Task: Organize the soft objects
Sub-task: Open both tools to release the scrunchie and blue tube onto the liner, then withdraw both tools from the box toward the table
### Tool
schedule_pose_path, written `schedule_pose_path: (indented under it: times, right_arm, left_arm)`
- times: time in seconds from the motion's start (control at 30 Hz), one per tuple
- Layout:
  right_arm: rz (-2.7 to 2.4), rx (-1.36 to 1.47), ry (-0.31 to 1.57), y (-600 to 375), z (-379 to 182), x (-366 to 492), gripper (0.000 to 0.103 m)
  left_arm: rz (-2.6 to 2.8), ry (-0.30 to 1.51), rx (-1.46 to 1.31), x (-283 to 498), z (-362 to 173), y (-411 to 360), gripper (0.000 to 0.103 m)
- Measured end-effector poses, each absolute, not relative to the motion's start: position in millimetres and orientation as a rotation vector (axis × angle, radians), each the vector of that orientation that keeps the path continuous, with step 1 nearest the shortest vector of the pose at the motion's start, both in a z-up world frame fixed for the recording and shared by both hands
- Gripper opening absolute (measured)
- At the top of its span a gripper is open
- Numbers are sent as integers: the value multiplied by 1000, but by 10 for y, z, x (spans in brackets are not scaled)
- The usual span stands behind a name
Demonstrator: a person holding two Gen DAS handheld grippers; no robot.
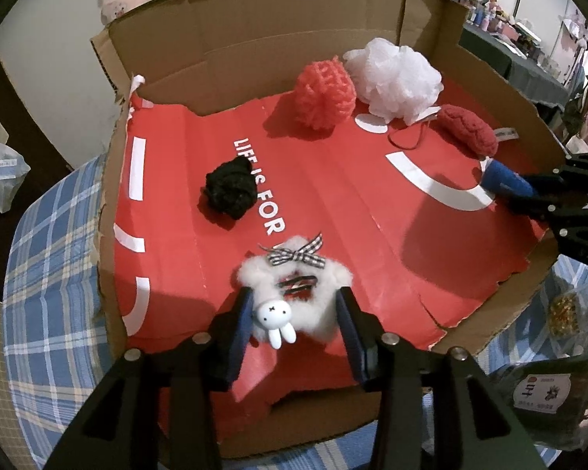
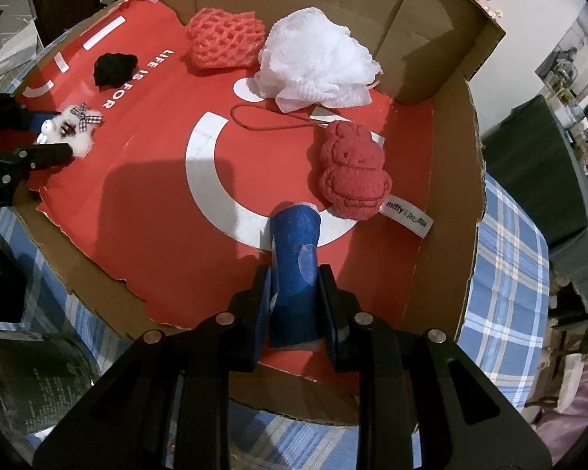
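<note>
Red paper (image 1: 333, 196) lines the floor of a cut-down cardboard box (image 1: 254, 39) on a blue checked tabletop (image 1: 51, 274), giving the soft things one shared bed. Left tool (image 1: 294, 313) straddles a white fluffy charm (image 1: 294, 293) with a bow and a small rabbit face, its fingers at either side, though I cannot tell whether they grip. Right tool (image 2: 294, 293) is clamped on a blue roll (image 2: 296, 250), held upright near the box's front edge, probably so it can be set beside the red knitted toy (image 2: 352, 172). Farther back sit a white mesh puff (image 2: 317, 58), a coral net ball (image 2: 225, 43) and a black tuft (image 2: 113, 68), well apart
</note>
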State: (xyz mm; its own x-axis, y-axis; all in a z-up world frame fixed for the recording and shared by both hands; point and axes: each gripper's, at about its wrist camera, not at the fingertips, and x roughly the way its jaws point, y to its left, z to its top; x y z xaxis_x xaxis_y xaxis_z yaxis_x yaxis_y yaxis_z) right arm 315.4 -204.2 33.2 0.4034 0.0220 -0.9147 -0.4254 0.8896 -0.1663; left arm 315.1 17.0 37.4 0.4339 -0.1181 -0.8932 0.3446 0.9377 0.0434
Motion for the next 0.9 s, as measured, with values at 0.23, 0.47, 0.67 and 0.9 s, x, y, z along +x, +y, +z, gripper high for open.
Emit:
schedule_pose_path:
  times: [0.23,0.47,0.67,0.9]
  right_arm:
    - [298,-384,1126,-2069,354,3142,24]
    - [327,-345,1112,-2063,438,3098,47]
    - [324,-313,1055,-2023,657,2959,57]
    - [303,-238,945,-2145,1095,2632,68]
  left_arm:
    - [-309,1060,222,3107,455,140,66]
    - [-301,1029,209,3045,558,169,69]
    - [-299,991,150,2946,719,267,72]
    - [-297,844,101,2557,1124,317,93]
